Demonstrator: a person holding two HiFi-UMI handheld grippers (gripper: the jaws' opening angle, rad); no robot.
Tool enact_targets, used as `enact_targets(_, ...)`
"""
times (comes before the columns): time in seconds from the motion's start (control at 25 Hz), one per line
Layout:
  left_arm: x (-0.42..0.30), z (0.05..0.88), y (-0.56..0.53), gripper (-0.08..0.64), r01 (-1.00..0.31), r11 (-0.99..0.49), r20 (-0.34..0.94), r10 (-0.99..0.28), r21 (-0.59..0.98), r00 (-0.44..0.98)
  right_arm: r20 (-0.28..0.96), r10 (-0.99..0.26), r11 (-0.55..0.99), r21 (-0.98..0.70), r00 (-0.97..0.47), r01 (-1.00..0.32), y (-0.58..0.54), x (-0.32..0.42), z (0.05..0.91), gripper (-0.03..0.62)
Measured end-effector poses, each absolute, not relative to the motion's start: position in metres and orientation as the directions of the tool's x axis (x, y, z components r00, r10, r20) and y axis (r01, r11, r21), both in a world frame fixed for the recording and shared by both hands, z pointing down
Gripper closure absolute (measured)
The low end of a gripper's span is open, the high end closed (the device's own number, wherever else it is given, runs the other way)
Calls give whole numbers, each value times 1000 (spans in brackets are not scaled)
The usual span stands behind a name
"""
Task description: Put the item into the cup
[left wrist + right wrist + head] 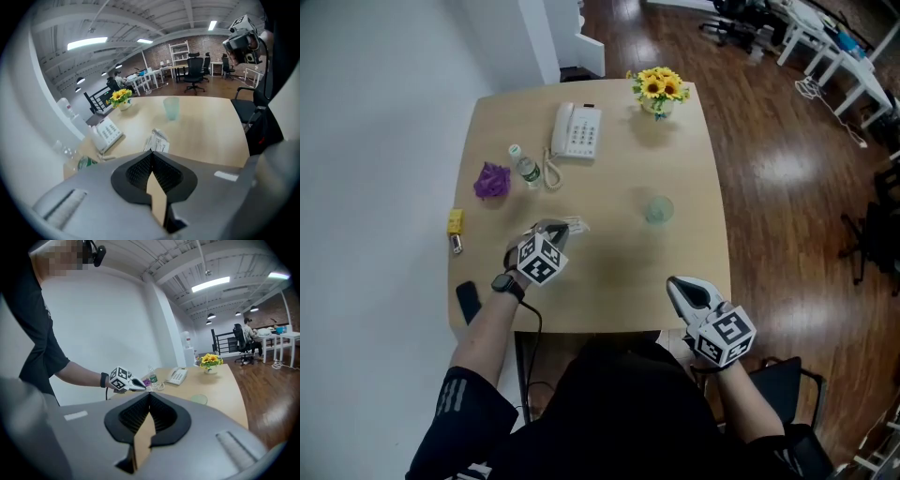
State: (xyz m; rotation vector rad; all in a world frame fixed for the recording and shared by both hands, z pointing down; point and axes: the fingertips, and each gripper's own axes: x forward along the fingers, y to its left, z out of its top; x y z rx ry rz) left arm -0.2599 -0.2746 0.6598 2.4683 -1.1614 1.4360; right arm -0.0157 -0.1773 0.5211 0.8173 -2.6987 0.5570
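Observation:
A pale green see-through cup (658, 209) stands upright on the tan table (609, 272), right of centre. A small white packet (575, 226) lies left of the cup. My left gripper (564, 231) is down at the packet, and its jaws are shut on the packet's near edge. In the left gripper view the packet (157, 140) pokes out just past the shut tips of the left gripper (152, 152), and the cup (171, 108) stands beyond it. My right gripper (675, 284) hangs at the table's front edge, shut, holding nothing. In the right gripper view, the right gripper (150, 394) points toward the cup (199, 399).
At the back of the table stand a white telephone (577, 130) and a sunflower pot (658, 89). A small bottle (525, 167), a purple wad (492, 180) and a yellow item (455, 221) lie at the left. A black object (468, 302) sits at the front left corner.

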Motion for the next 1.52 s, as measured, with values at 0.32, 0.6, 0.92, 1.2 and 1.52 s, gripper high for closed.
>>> enact_targets(0.32, -129, 620, -346, 566, -549, -781, 717, -563, -298, 412, 337, -531, 734, -275, -777, -621, -192, 25, 517, 584)
enact_targets(0.6, -56, 650, -377, 566, -459, -846, 781, -473, -272, 408, 343, -569, 695, -287, -748, -660, -200, 60, 523, 584)
enact_targets(0.92, -22, 694, -384, 566, -369, -895, 859, -382, -251, 342, 368, -594, 642, -320, -716, -697, -200, 91, 542, 584)
enact_targets(1.2, -10, 719, -382, 565, -327, -925, 910, -295, -195, 291, 360, -601, 629, -336, -713, -701, -199, 99, 546, 584)
enact_targets(1.52, -6, 714, -382, 554, -327, -937, 921, -232, -124, 315, 364, -596, 630, -341, -716, -698, -202, 99, 549, 584)
